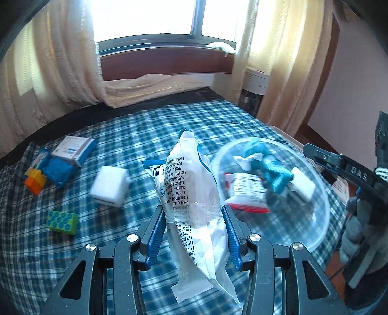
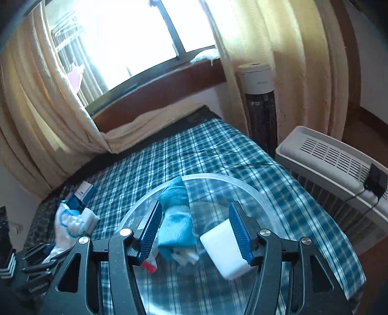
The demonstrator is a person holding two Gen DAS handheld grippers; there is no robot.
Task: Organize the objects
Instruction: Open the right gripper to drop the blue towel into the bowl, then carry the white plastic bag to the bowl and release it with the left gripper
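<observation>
Checked cloth covers the bed (image 1: 121, 126). At right, the round clear plastic bowl (image 1: 322, 193) holds a crumpled teal cloth (image 1: 274, 169), its far side blurred. The left gripper (image 1: 194, 213) pinches a crinkly printed bag (image 1: 191, 193); the right gripper (image 2: 195, 218) gapes, empty, over a white block (image 2: 223, 249).

Daylight floods through the window (image 1: 150, 19), blown out white. Fisheye bends the edges. The clear bowl (image 2: 242, 186) is motion-blurred.
</observation>
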